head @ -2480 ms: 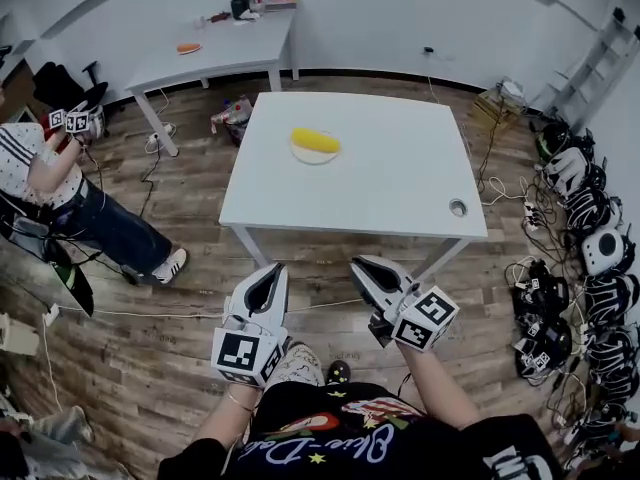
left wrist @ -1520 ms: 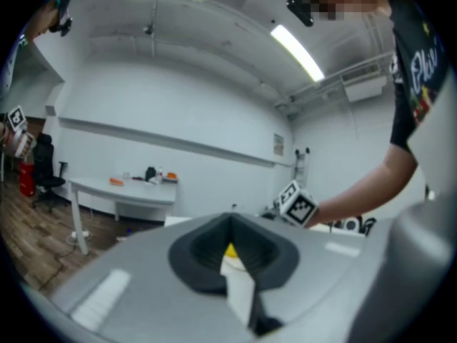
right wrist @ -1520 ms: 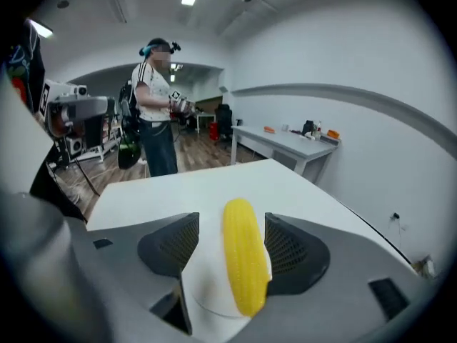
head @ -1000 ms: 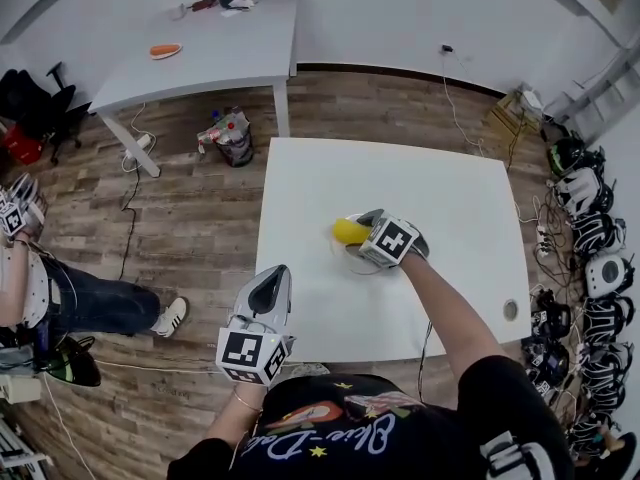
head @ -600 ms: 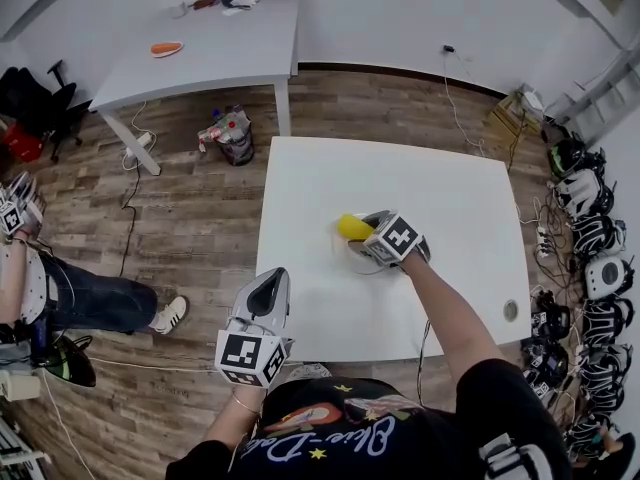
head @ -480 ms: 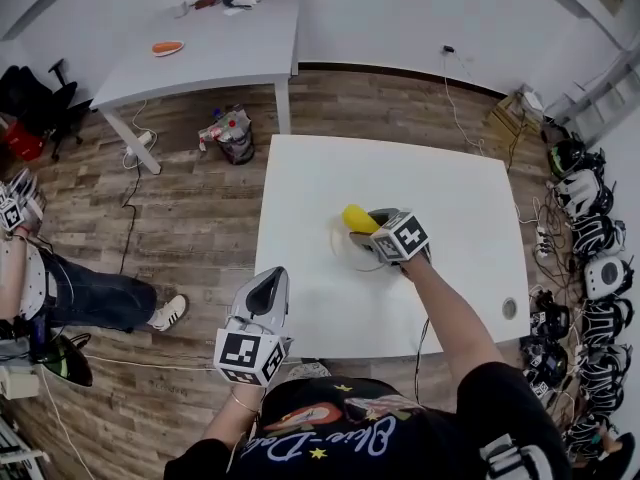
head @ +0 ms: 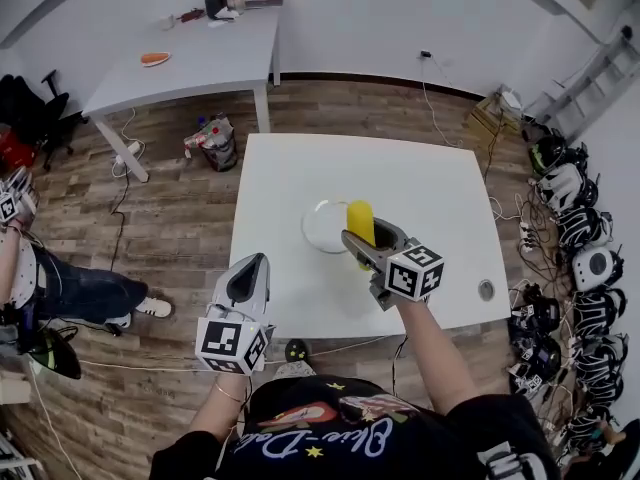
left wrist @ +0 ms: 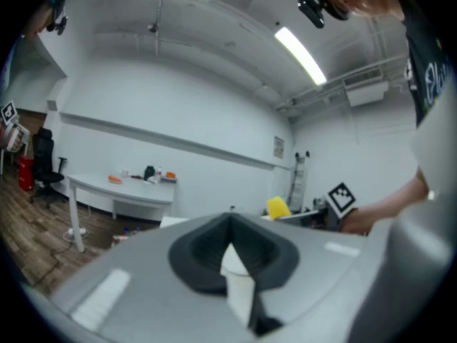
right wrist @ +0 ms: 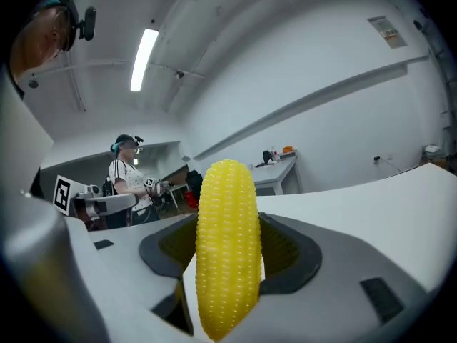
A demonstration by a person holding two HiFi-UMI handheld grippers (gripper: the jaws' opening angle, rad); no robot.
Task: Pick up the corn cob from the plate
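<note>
Above the bench (head: 420, 183), beside the plate (head: 320, 230), the corn cob (head: 359, 220) is clenched upright by the right tool (head: 361, 244). The left tool (head: 249, 270) is closed, empty. A firm, steady squeeze is advised.
</note>
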